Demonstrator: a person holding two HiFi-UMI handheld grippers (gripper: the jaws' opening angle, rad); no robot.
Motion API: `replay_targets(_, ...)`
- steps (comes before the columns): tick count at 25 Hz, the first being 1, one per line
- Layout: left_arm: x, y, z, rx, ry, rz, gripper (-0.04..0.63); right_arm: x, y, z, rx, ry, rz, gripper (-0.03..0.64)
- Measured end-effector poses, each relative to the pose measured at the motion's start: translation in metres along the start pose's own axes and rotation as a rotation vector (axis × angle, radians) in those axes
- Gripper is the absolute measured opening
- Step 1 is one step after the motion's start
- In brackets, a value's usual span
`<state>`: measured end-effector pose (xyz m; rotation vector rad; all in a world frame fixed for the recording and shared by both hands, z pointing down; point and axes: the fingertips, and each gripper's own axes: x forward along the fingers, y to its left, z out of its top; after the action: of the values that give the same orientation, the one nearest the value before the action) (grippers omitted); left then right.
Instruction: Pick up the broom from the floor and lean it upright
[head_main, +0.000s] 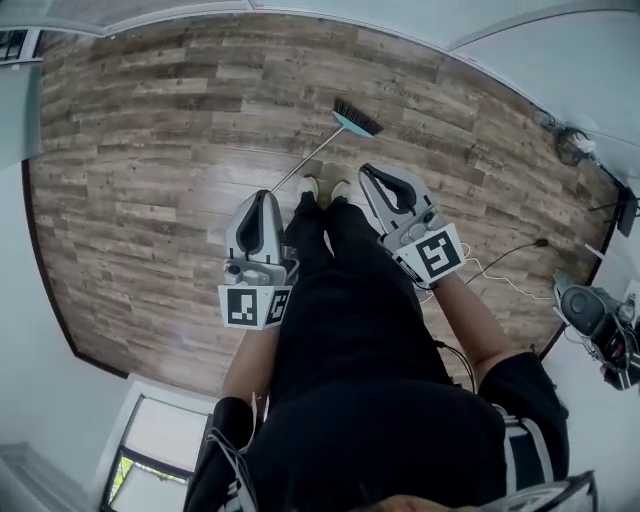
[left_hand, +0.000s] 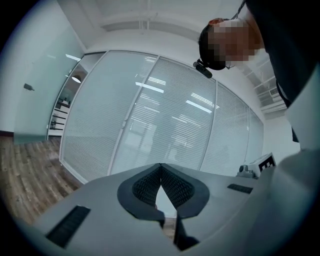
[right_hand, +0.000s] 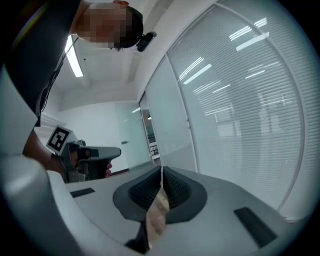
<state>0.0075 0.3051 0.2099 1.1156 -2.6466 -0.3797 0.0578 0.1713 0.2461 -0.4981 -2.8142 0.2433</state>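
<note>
The broom lies flat on the wooden floor. Its teal head with black bristles (head_main: 357, 120) is ahead of the person's feet, and its thin handle (head_main: 300, 165) runs down-left toward the left gripper. My left gripper (head_main: 262, 200) is shut and empty, its tips close to the handle's near end without touching it. My right gripper (head_main: 368, 172) is also shut and empty, to the right of the handle. In the left gripper view the gripper (left_hand: 160, 166) has its tips together in front of a glass wall; in the right gripper view the gripper (right_hand: 161, 171) is likewise closed on nothing.
The person's shoes (head_main: 322, 188) stand between the grippers. Cables (head_main: 500, 270) trail over the floor at the right, near a grey device (head_main: 590, 315) by the wall. A glass partition with blinds (left_hand: 165, 110) faces both grippers.
</note>
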Motion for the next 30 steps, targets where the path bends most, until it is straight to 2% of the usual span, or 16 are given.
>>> replay_targets(3,-0.02,0.02,-0.001,-0.015,-0.02,0.081,0.018,0.019,0.004,-0.028,-0.057,0.109,0.101,0.021)
replay_targets(7,-0.044,0.044,-0.008,-0.022,-0.019,0.16,0.018,0.042,0.015,-0.072,-0.241,0.253,0.195,0.021)
replay_targets(11,-0.053,0.064,-0.016,-0.011,-0.028,0.219,0.018,0.076,0.023,-0.143,-0.272,0.403,0.274,0.023)
replay_targets(13,-0.054,0.076,-0.023,-0.011,-0.037,0.233,0.018,0.095,0.026,-0.19,-0.264,0.489,0.316,0.041)
replay_targets(16,-0.053,0.098,-0.043,-0.019,-0.049,0.242,0.018,0.121,0.03,-0.268,-0.201,0.627,0.383,0.124)
replay_targets(18,-0.052,0.116,-0.06,-0.017,-0.059,0.251,0.018,0.139,0.028,-0.318,-0.2,0.693,0.407,0.129)
replay_targets(20,-0.05,0.137,-0.077,-0.002,-0.07,0.268,0.018,0.157,0.021,-0.371,-0.283,0.753,0.43,0.129)
replay_targets(25,-0.033,0.204,-0.119,0.036,-0.116,0.308,0.018,0.199,0.0,-0.524,-0.572,0.899,0.536,0.135)
replay_targets(27,-0.027,0.225,-0.144,0.045,-0.12,0.314,0.018,0.209,-0.01,-0.588,-0.612,0.955,0.559,0.138)
replay_targets(30,-0.017,0.255,-0.185,0.025,-0.116,0.335,0.018,0.223,-0.029,-0.678,-0.603,1.036,0.558,0.138)
